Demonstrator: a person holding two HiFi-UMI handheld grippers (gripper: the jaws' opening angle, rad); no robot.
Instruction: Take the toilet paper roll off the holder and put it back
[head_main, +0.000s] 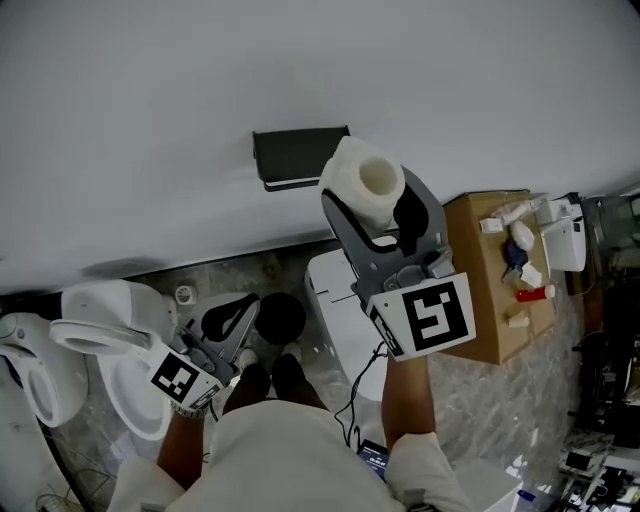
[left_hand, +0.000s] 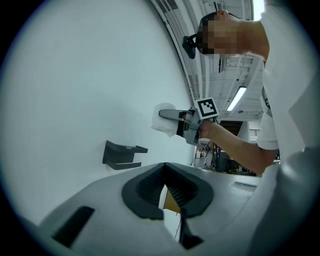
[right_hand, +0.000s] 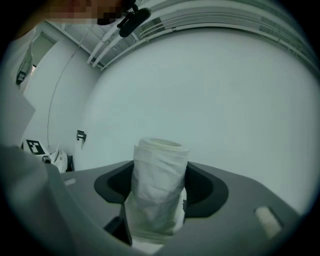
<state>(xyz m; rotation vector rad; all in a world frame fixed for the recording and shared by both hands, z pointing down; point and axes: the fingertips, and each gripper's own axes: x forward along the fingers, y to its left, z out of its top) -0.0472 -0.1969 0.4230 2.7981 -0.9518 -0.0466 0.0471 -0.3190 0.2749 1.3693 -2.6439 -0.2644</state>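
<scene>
A white toilet paper roll (head_main: 365, 185) is clamped between the grey fingers of my right gripper (head_main: 375, 200), which is shut on it. The roll is held up near the white wall, just right of and slightly below the dark wall holder (head_main: 298, 155), and does not touch it. In the right gripper view the roll (right_hand: 157, 190) stands upright between the pads, with the holder (right_hand: 81, 135) small and far to the left. My left gripper (head_main: 232, 322) hangs low by the toilet, its pads together and nothing in them. Its view shows the holder (left_hand: 122, 155) empty and the roll (left_hand: 162, 120) up to its right.
A white toilet (head_main: 110, 380) stands at the lower left. A white cistern-like unit (head_main: 335, 300) sits below the holder, beside a black round object (head_main: 280, 318). A cardboard box (head_main: 500, 280) carrying small items is at the right. Cables and gear lie at the far right.
</scene>
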